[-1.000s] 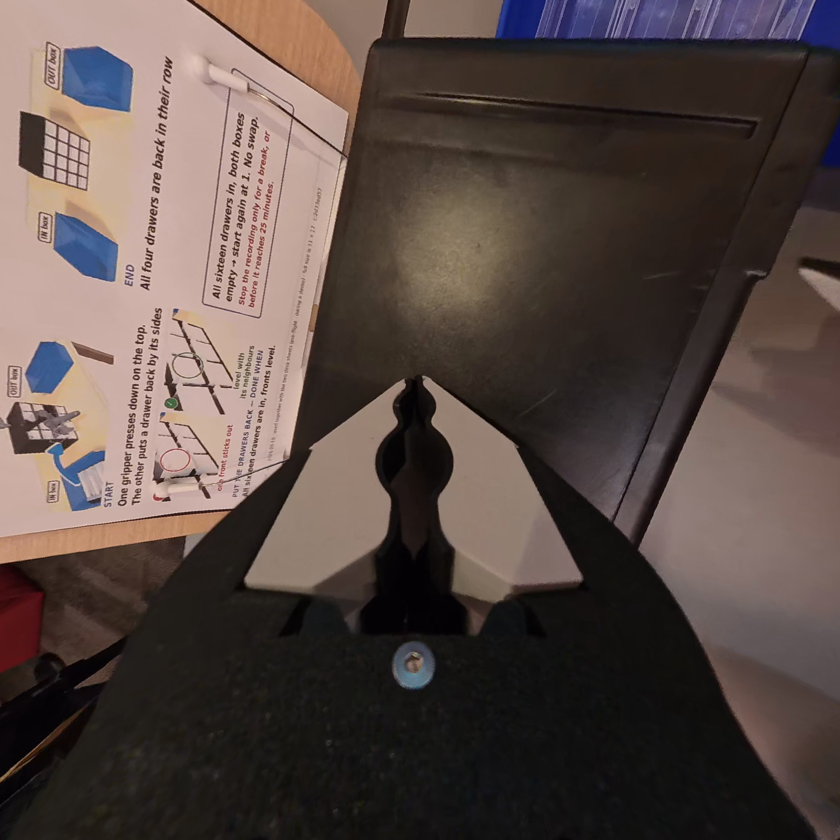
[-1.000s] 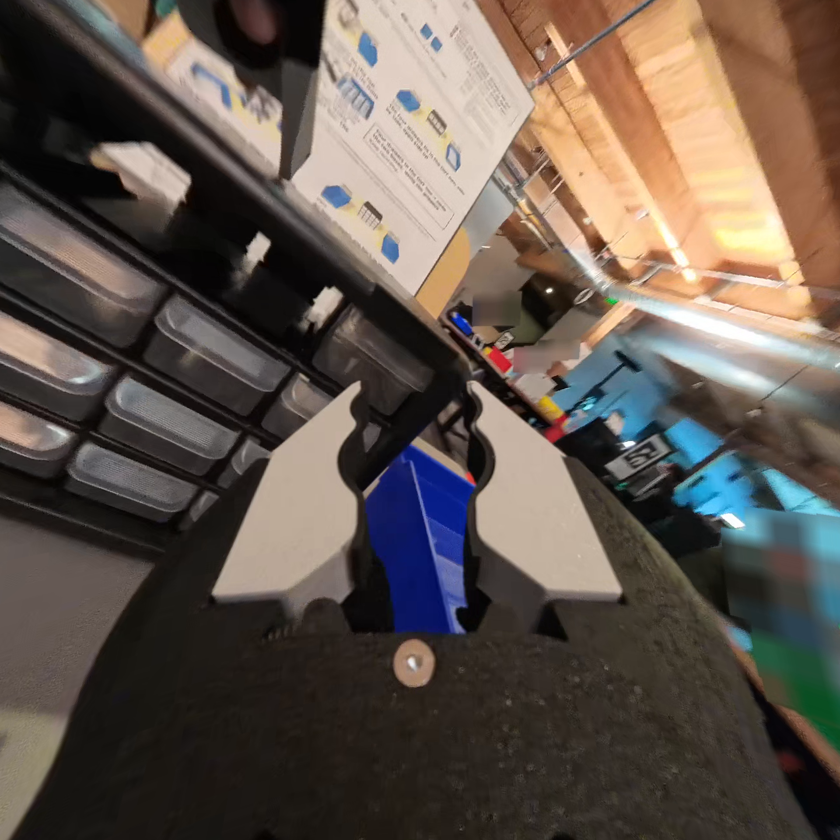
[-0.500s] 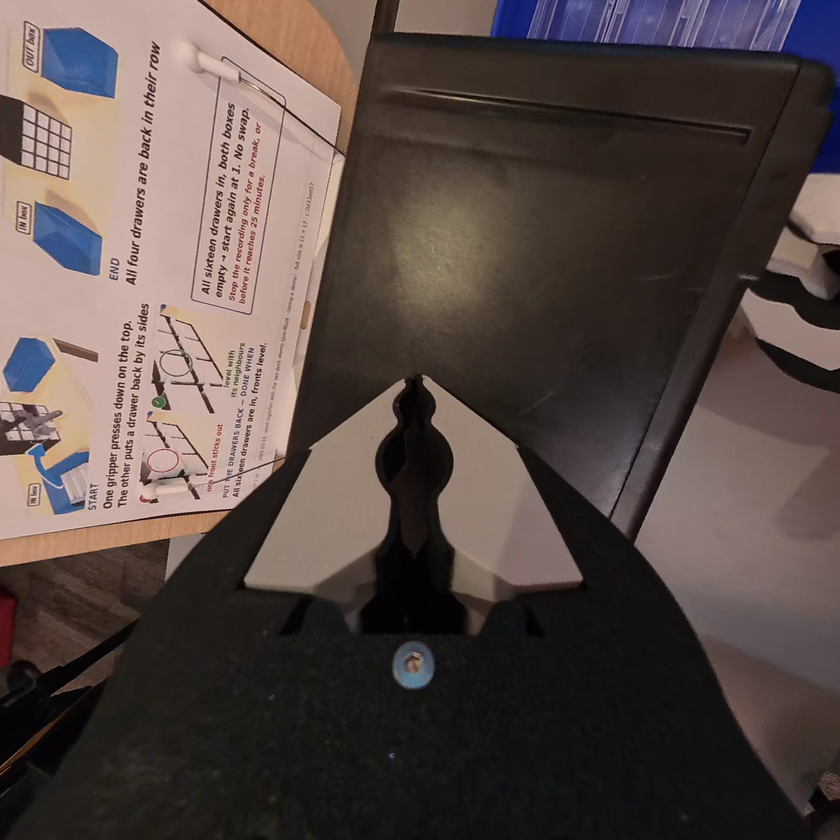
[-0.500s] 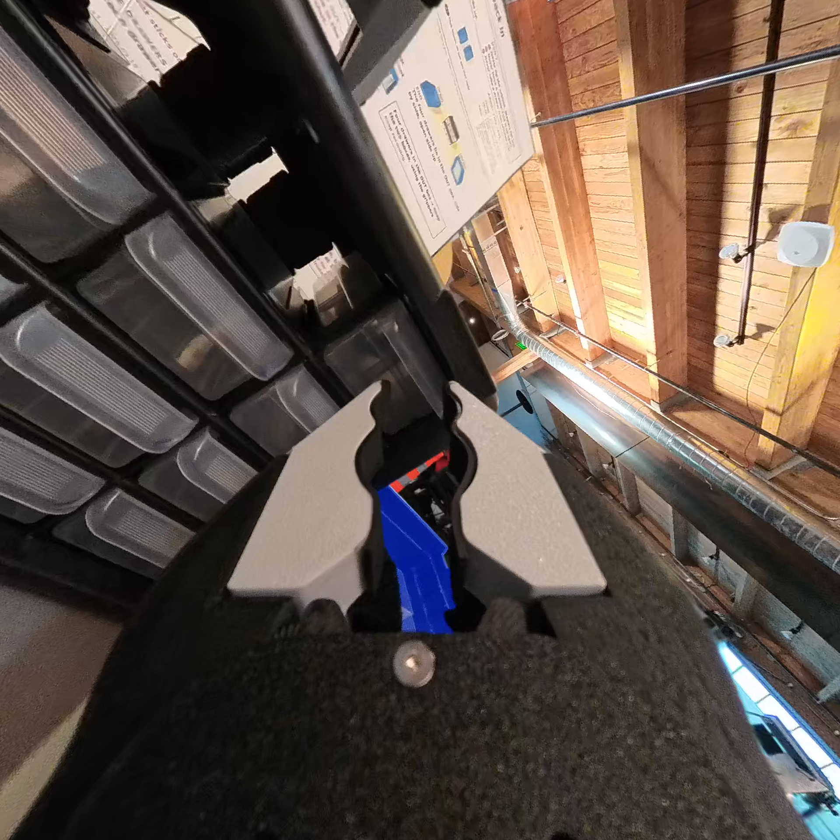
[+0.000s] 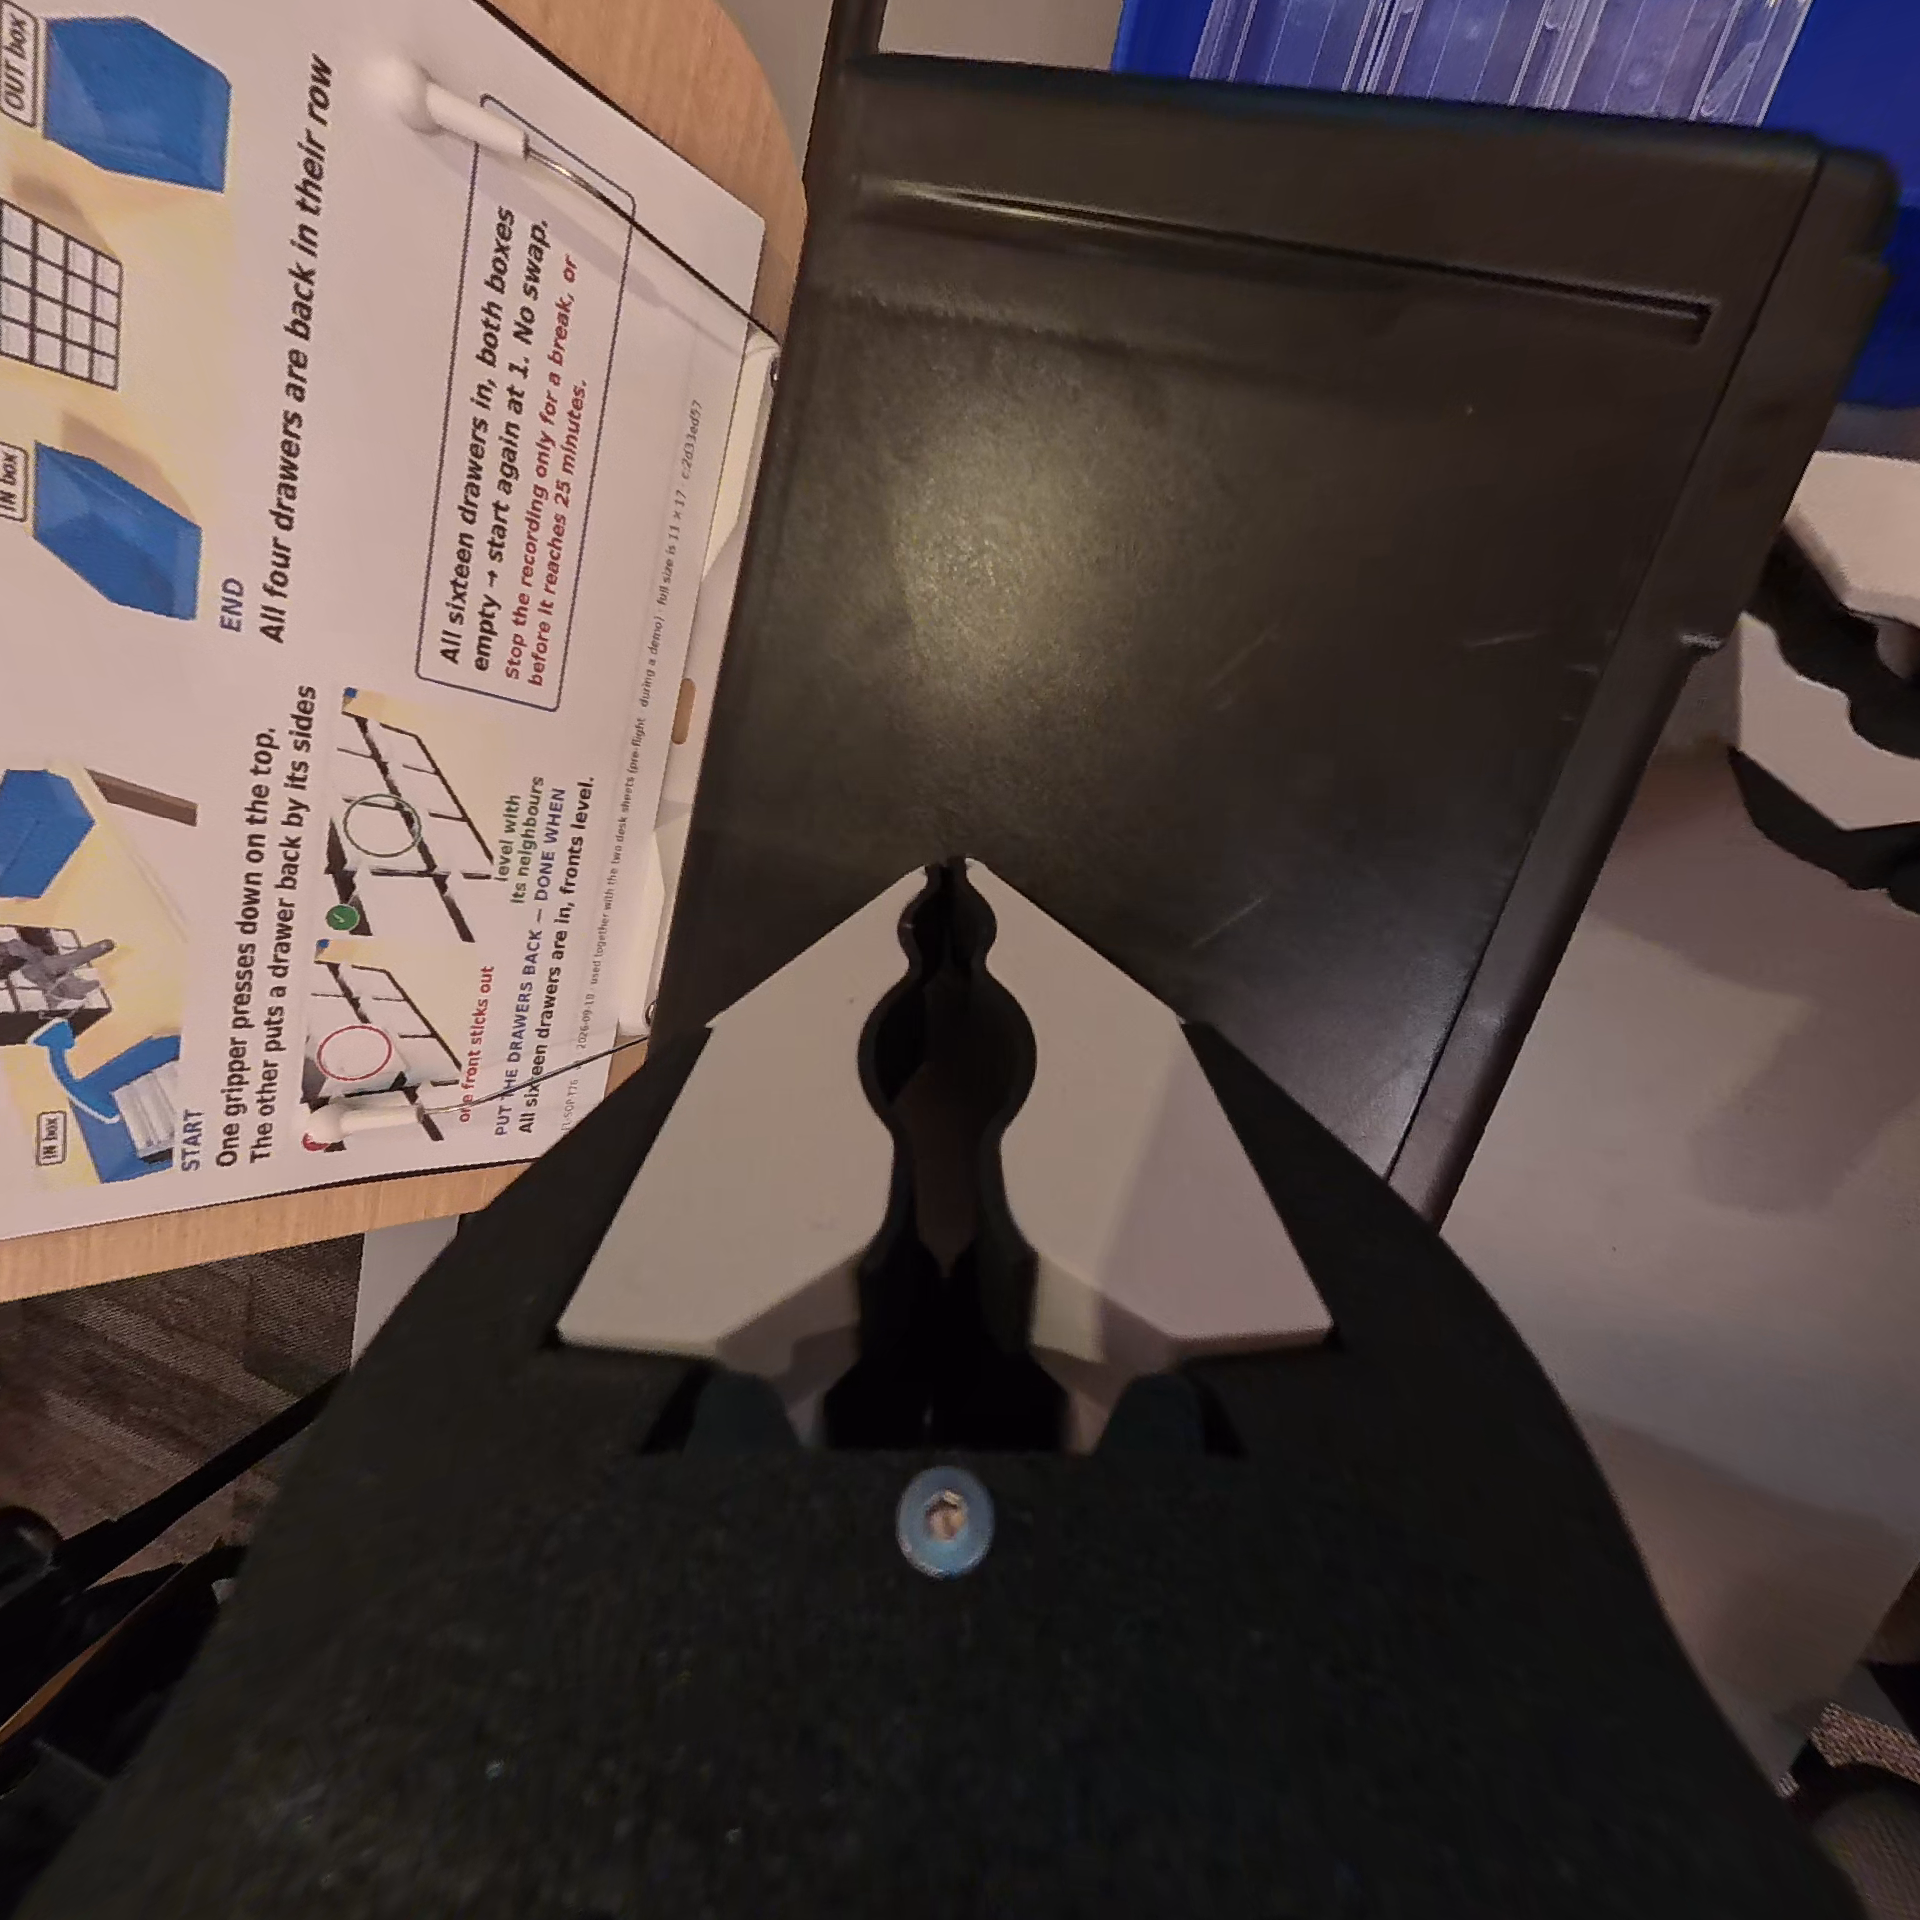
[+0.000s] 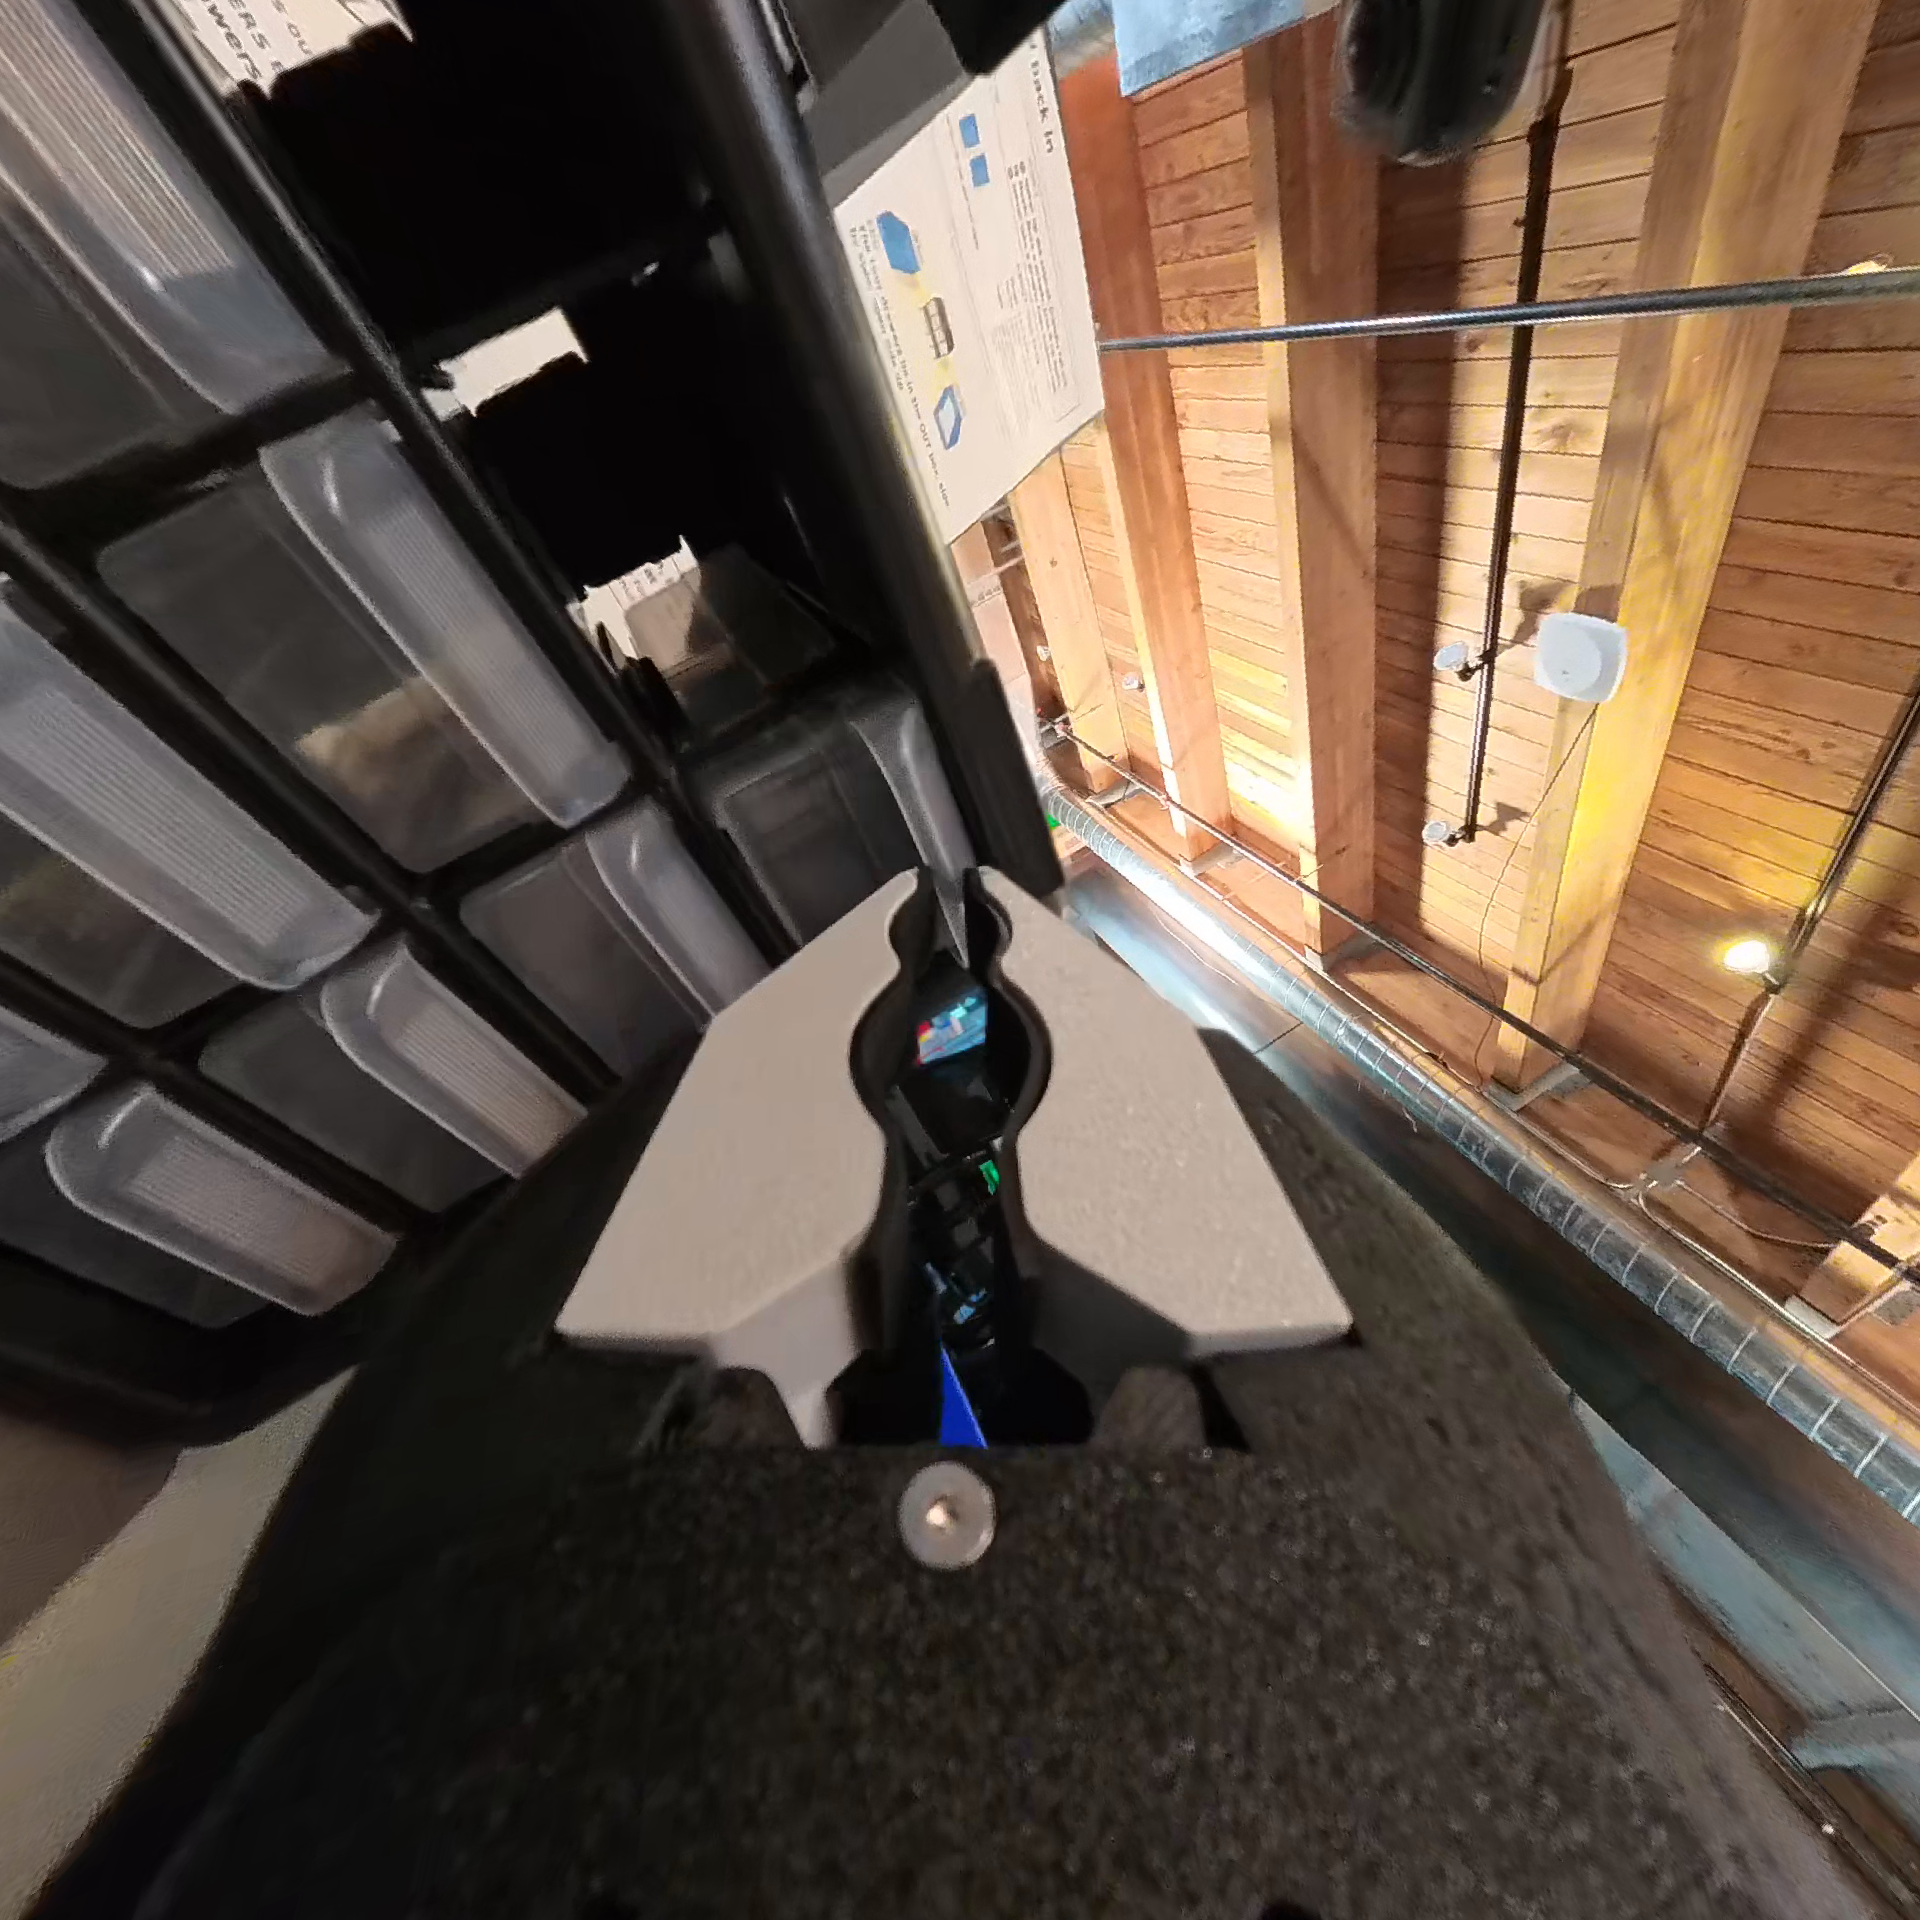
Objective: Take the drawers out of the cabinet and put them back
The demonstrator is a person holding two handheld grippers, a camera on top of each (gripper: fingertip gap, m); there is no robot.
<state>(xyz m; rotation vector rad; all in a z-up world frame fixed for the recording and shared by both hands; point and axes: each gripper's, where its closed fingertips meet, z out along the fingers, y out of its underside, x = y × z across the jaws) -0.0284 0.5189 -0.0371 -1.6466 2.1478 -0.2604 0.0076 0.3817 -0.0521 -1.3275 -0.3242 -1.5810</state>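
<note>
In the left wrist view my left gripper (image 5: 950, 868) is shut, with its tips resting on the flat top of the black cabinet (image 5: 1195, 582). In the right wrist view the cabinet front (image 6: 852, 436) runs tilted across the left half. It holds several clear drawers (image 6: 436, 644), and some slots near its top right (image 6: 623, 436) are dark and empty. My right gripper (image 6: 945, 883) is by the cabinet's right edge, next to a clear drawer (image 6: 821, 810). Its jaws are almost together with nothing between them. It also shows blurred at the right edge of the left wrist view (image 5: 1839, 717).
A printed instruction sheet (image 5: 343, 582) lies on a wooden table (image 5: 665, 114) left of the cabinet. A blue bin (image 5: 1507, 52) stands behind the cabinet. The right wrist view points up at wooden ceiling beams (image 6: 1621, 520) and a metal duct (image 6: 1455, 1122).
My right gripper has gone from open to nearly closed. Its view has swung up along the cabinet's right edge, so the blue bin no longer fills the gap. The left gripper stays on the cabinet top.
</note>
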